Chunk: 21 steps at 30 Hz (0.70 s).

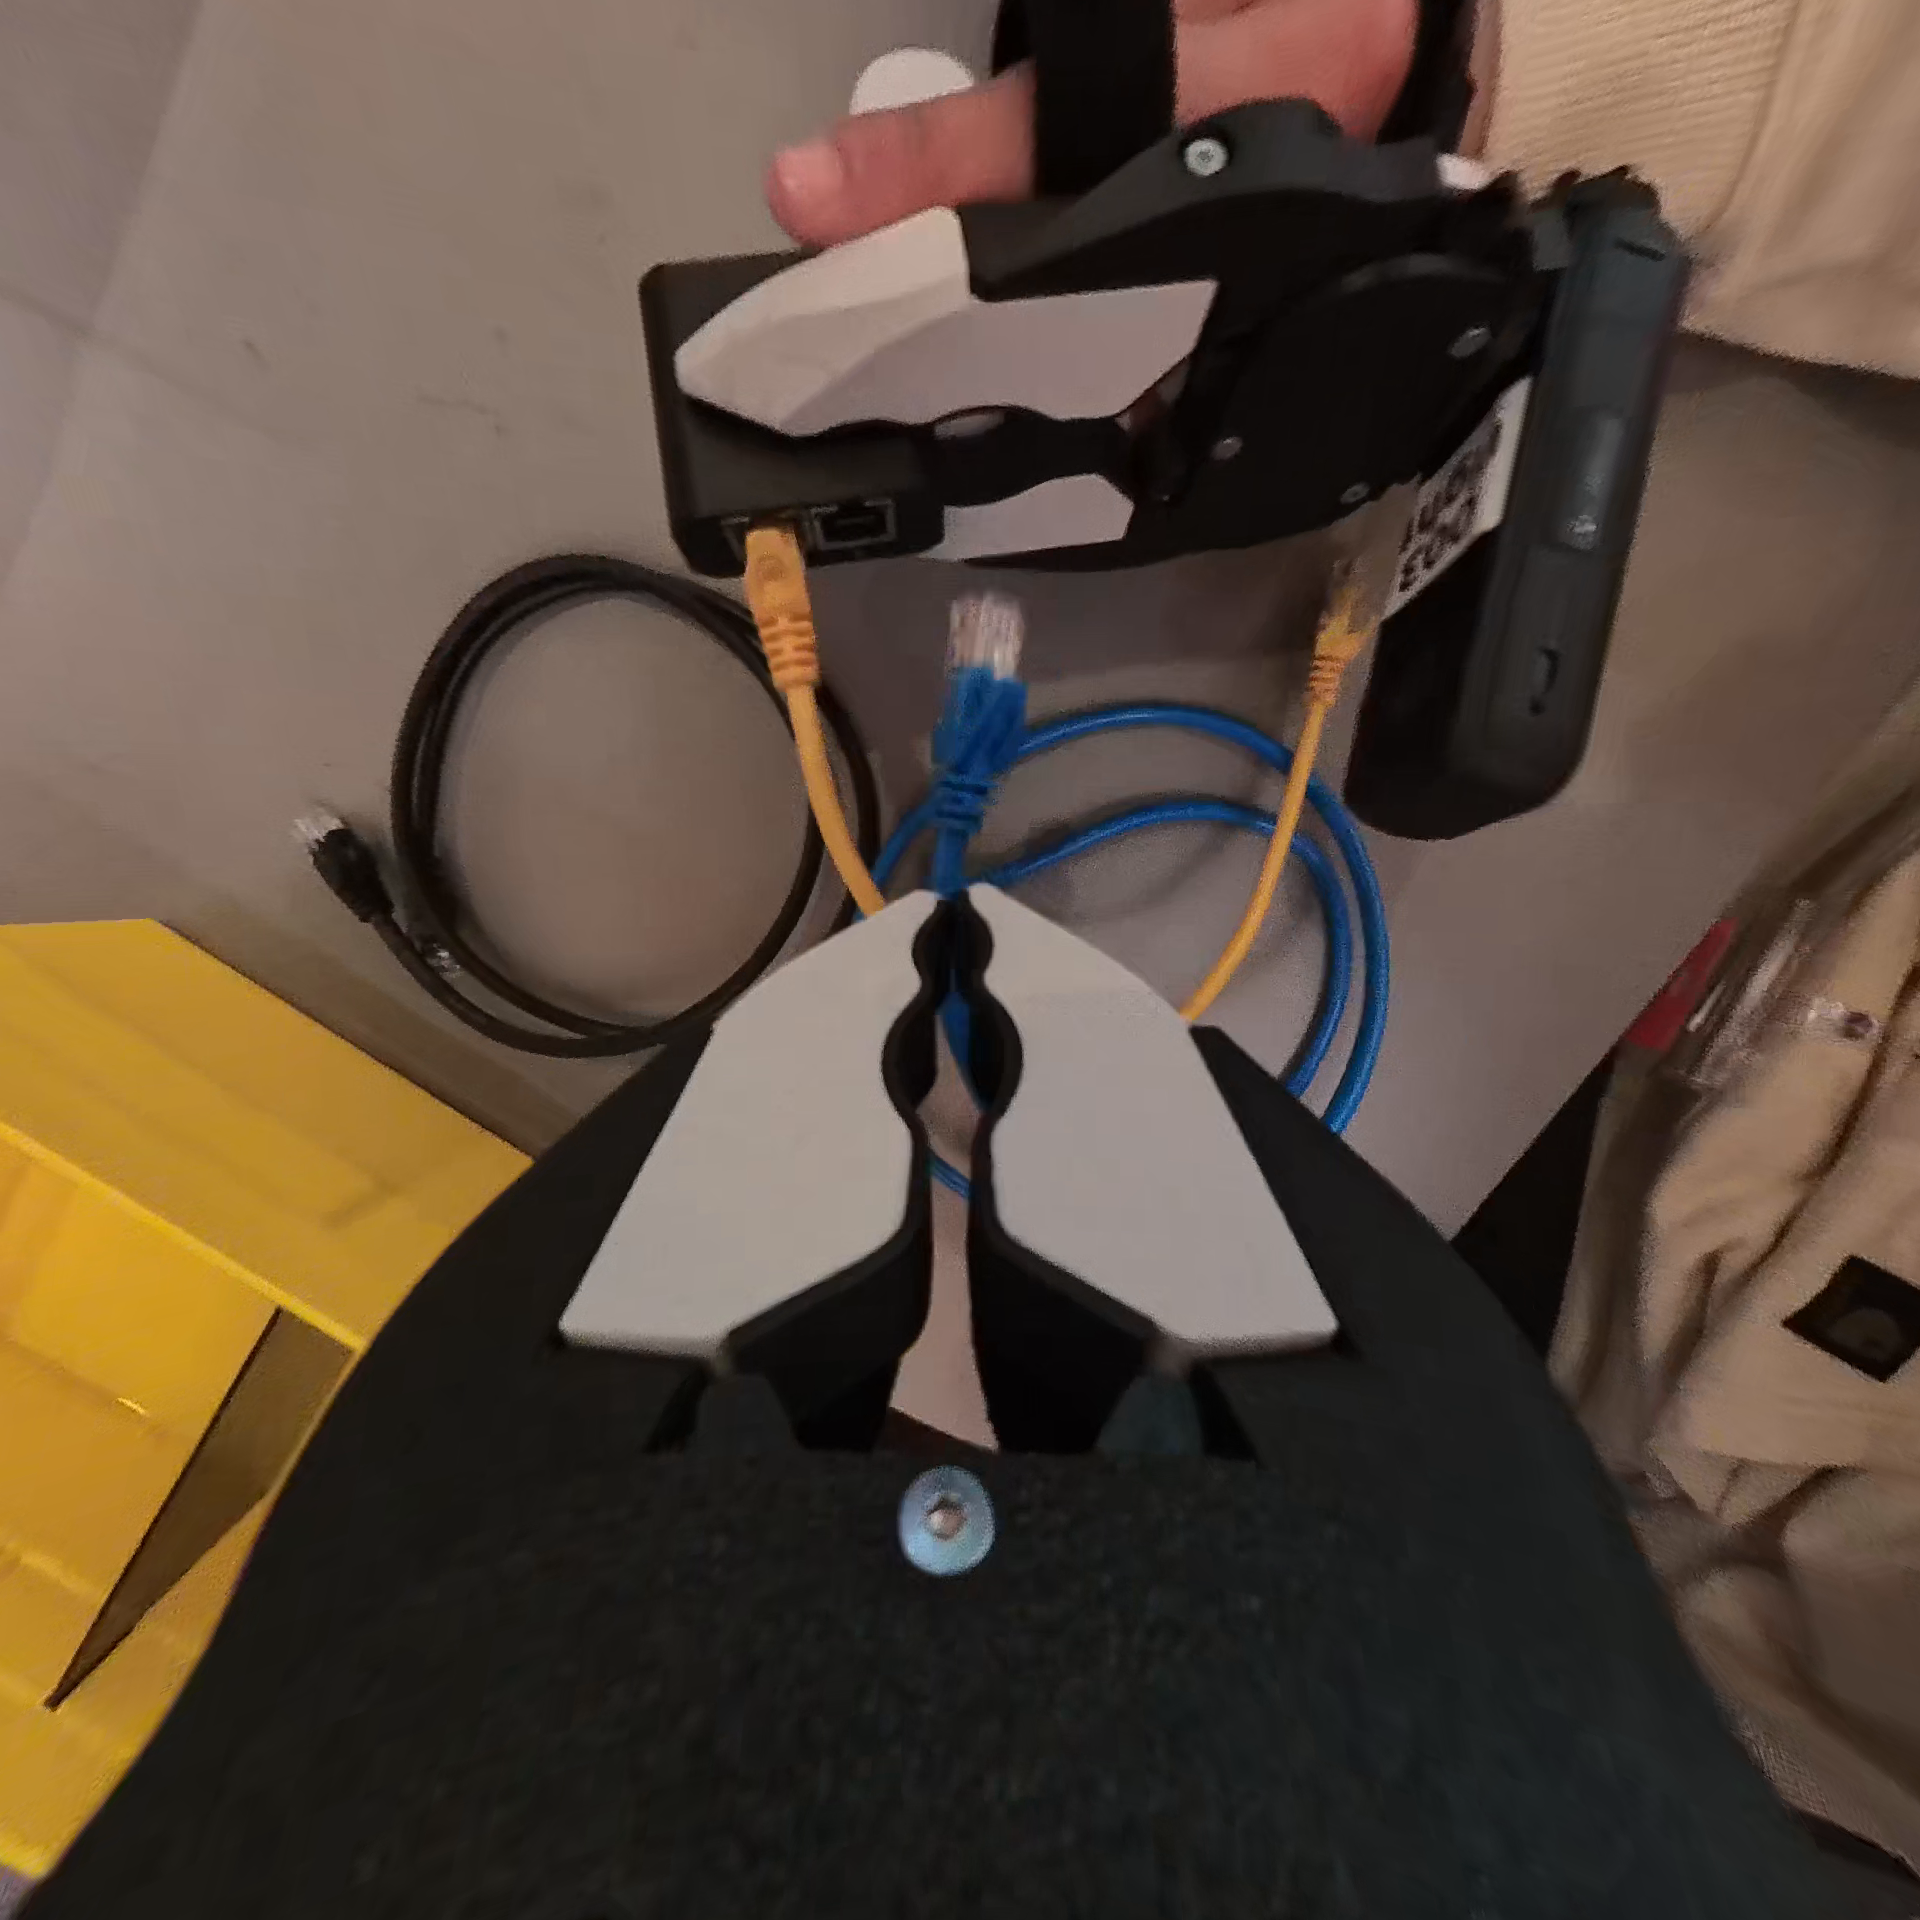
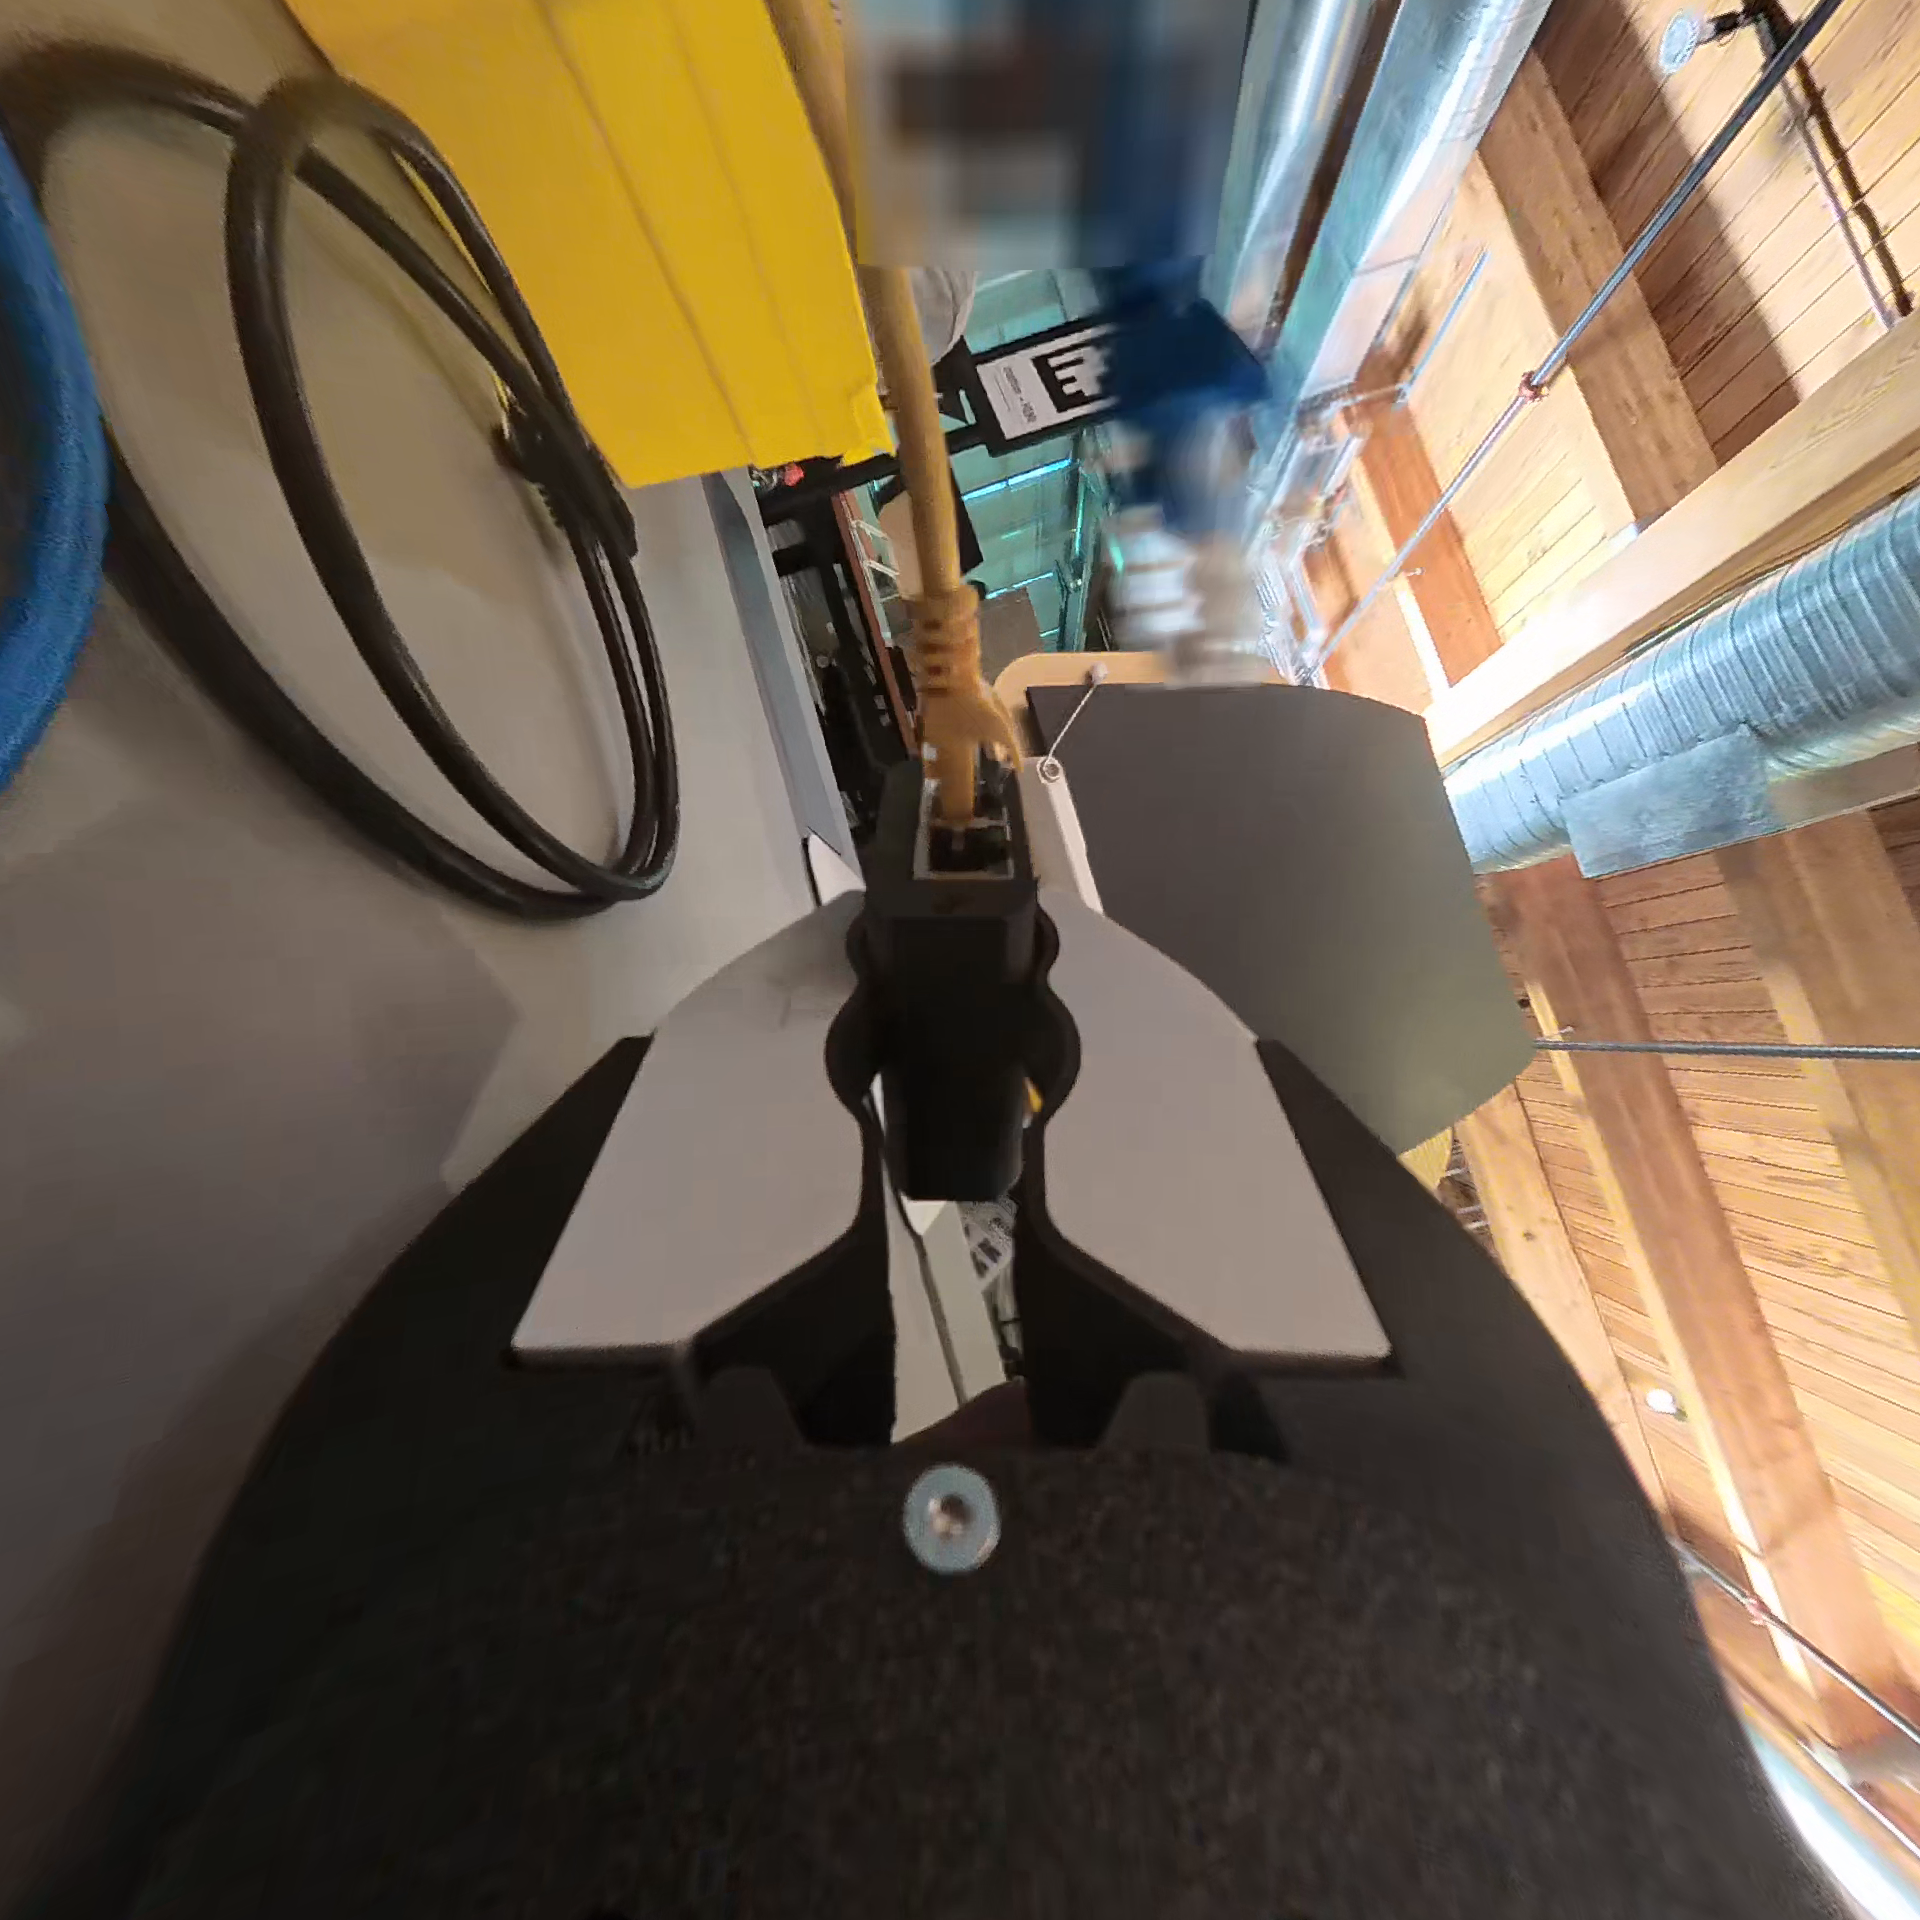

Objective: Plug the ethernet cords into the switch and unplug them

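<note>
My left gripper point(image 1: 954, 906) is shut on the blue ethernet cord point(image 1: 968, 748); its clear plug point(image 1: 985, 634) points up at the switch, a short gap below the ports. The black switch point(image 1: 727, 416) is held off the table by my right gripper point(image 2: 951, 940), which is shut on its body point(image 2: 951, 1039). A yellow cord's plug point(image 1: 777, 613) sits in the leftmost port; it also shows in the right wrist view point(image 2: 951, 665). The port beside it point(image 1: 854, 523) is empty. The yellow cord's other plug point(image 1: 1340, 634) hangs free on the right.
A coiled black ethernet cord point(image 1: 499, 831) lies on the grey table, its plug point(image 1: 338, 852) loose at the left. A yellow bin point(image 1: 156, 1195) stands at the lower left. The blue cord's loops point(image 1: 1340, 914) lie under my left gripper. A person's beige sleeve point(image 1: 1714, 1247) is at the right.
</note>
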### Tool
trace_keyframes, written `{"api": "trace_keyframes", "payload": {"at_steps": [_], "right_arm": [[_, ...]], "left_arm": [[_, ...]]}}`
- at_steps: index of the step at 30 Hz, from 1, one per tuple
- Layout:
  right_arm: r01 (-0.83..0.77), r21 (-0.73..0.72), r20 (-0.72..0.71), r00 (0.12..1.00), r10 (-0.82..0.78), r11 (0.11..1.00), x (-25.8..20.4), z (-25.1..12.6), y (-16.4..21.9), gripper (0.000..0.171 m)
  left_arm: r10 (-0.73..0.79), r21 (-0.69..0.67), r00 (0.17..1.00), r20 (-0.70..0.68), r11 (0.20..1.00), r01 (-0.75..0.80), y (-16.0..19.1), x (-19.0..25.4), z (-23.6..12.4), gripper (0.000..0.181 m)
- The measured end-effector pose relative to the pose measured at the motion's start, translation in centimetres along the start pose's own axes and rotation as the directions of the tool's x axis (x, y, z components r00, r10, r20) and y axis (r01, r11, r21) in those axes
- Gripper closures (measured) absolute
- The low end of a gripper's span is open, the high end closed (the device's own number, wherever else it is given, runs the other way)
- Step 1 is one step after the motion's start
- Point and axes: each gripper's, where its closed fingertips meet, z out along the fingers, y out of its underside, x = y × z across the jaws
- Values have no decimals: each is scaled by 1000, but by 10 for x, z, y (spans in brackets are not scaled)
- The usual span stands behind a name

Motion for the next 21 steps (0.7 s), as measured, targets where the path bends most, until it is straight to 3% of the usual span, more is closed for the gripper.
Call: {"api": "trace_keyframes", "payload": {"at_steps": [6,12,15,17,21], "right_arm": [[42,-8,22,999,-42,999,-7,0,-3,147],[8,-15,42,999,-8,1000,-7,-1,2,147],[-14,-1,53,999,14,1000,-8,-1,0,147],[-14,5,60,998,13,1000,-10,-1,-2,148],[-6,25,76,997,4,1000,-14,-2,-6,148]], "left_arm": [[-86,15,995,52,996,85,-4,-18,18,181],[-4,246,985,173,968,-39,3,-2,-3,179],[-8,390,983,182,918,-65,20,6,-7,155],[36,473,987,158,875,-108,26,15,-5,157],[205,426,944,260,853,-303,32,24,14,152]]}}
